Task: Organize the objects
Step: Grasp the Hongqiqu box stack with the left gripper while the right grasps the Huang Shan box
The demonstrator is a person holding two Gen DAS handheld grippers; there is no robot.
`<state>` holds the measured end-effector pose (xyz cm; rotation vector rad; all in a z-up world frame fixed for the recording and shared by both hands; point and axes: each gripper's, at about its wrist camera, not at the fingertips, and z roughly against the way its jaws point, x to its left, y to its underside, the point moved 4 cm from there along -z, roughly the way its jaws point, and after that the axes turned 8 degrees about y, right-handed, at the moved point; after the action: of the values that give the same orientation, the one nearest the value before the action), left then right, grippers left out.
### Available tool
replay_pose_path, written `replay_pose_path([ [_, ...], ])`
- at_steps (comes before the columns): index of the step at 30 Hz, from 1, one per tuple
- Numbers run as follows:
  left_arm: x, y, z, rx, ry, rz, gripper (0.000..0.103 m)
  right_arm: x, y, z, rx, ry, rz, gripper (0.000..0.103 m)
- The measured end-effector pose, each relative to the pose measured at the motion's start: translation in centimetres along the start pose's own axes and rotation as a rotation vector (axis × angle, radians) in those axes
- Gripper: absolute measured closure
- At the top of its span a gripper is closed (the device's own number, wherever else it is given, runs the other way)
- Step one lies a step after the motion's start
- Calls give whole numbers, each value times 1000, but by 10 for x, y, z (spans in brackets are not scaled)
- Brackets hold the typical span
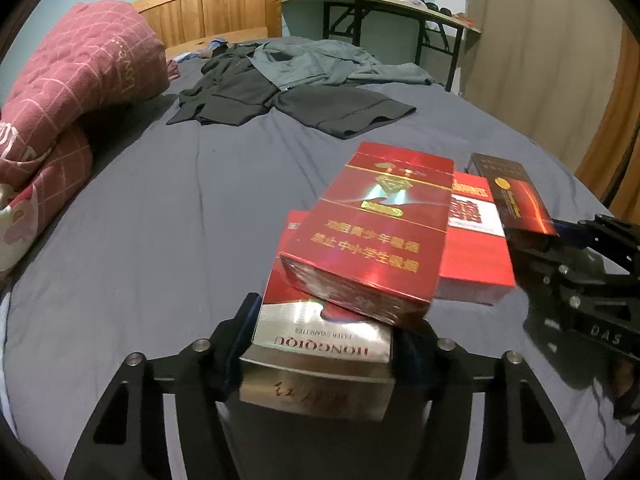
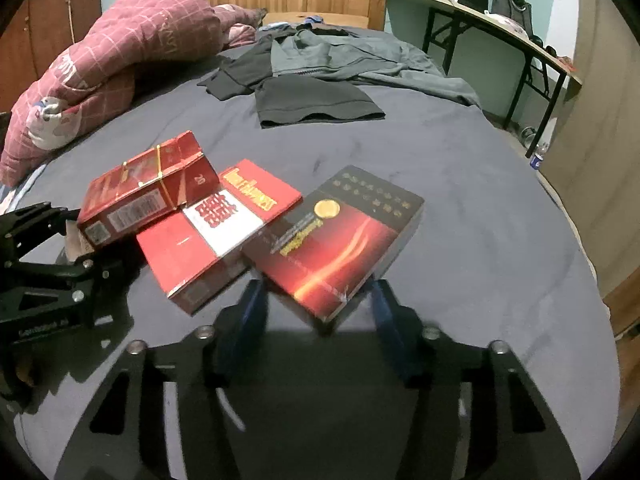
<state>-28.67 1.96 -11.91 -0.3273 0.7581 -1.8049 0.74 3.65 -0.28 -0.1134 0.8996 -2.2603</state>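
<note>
Left tool (image 1: pixel 320 344) shut tight on a box, right tool (image 2: pixel 316 300) squeezing another, both low and near.

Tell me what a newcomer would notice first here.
A cluster of cigarette cartons on the bed: the glossy red carton lies tilted across the silver carton, which the left gripper clamps. At right, the dark carton sits between the right gripper's fingers.

Bare sheet (image 2: pixel 460 200) right of cartons; clothes (image 2: pixel 320 80) beyond block.
</note>
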Motion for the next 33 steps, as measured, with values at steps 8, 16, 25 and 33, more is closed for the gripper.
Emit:
replay_pose_path([
  [8,-10,17,23,3,-5,4,47,-11,7,9,-12,-21,-21,79],
  [16,-10,20,27,-12,1,24,46,-29,2,8,-18,-22,-106,18],
  [25,-13,22,29,-12,-12,21,46,-2,-20,-10,5,86,-129,9],
  [33,-16,23,32,-12,-4,30,46,-6,-32,-37,74,136,-165,9],
])
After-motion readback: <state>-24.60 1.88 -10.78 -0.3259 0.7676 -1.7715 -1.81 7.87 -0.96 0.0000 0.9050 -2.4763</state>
